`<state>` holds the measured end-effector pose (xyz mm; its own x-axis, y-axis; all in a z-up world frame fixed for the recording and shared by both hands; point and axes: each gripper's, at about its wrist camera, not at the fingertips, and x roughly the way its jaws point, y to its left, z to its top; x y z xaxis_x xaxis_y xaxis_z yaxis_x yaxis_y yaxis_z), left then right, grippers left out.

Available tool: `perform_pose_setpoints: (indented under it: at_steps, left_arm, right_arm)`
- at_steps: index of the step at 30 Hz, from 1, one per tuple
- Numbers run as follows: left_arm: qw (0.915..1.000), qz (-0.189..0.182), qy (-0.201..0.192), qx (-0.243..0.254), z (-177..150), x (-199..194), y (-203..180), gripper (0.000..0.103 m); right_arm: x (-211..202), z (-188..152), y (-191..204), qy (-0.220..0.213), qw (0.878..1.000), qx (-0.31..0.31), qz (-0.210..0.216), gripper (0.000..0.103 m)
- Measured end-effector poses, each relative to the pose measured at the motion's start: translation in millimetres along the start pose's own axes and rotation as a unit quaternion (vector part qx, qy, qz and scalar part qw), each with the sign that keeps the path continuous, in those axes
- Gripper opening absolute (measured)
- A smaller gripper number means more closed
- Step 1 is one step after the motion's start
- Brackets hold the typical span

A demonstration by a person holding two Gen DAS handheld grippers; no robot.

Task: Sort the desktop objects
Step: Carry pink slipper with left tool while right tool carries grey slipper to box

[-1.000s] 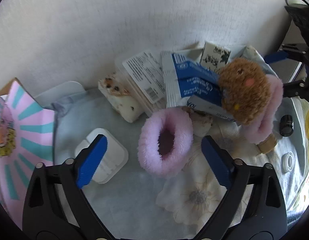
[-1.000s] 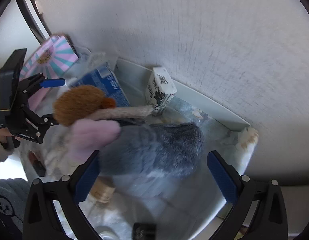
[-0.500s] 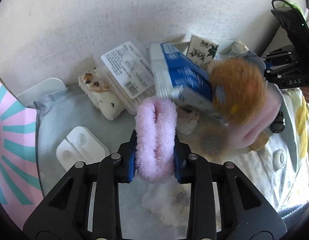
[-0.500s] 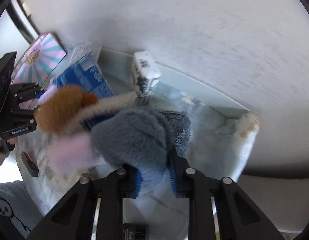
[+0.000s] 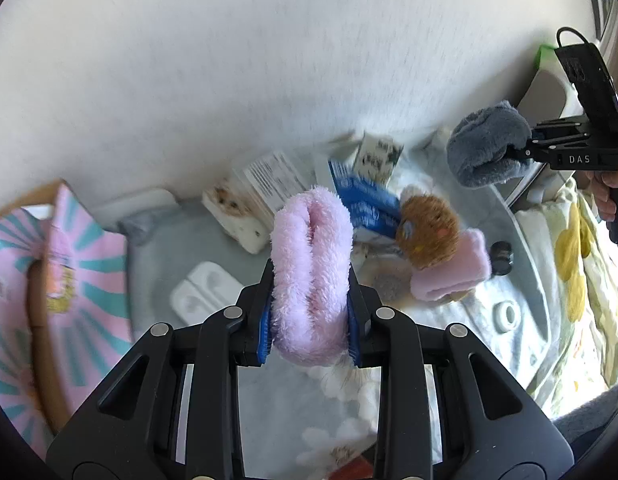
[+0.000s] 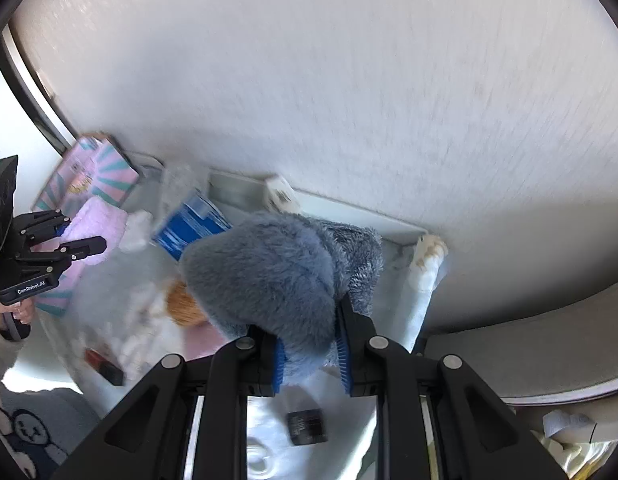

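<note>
A: Left tool [image 5: 309, 336]?
B: Clamped on the pink fluffy ring [image 5: 309, 276], squashed flat, long axis upright, clear above the bench [image 5: 161, 248].
A: Right tool [image 6: 311, 354]?
B: Pinching the grey fluffy item [image 6: 269, 276], likewise aloft.
A: Remaining clutter?
B: Below and between both; brown plush toy [image 5: 427, 228] probably nearer the right.
</note>
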<state>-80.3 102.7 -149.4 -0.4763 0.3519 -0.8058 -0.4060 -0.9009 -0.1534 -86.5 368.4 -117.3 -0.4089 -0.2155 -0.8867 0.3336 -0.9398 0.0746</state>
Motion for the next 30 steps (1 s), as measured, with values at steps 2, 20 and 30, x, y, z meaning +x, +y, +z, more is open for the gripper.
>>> perform_pose_setpoints:
  at_steps: [2, 20, 30]
  left_arm:
    - [1.0000, -0.002, -0.007, -0.001, 2, -21, 10, 0.025]
    - [0.9937, 0.080, -0.055, -0.056, -17, -173, 106, 0.025]
    - [0.9871, 0.110, -0.048, -0.106, -64, -193, 148, 0.025]
  right_arm:
    - [-13, 3, 7, -0.008, 1.000, -0.003, -0.003, 0.020]
    - [-49, 88, 157, -0.069, 0.990, -0.116, 0.043, 0.020]
    - [-21, 130, 257, -0.066, 0.973, -0.198, 0.094, 0.020]
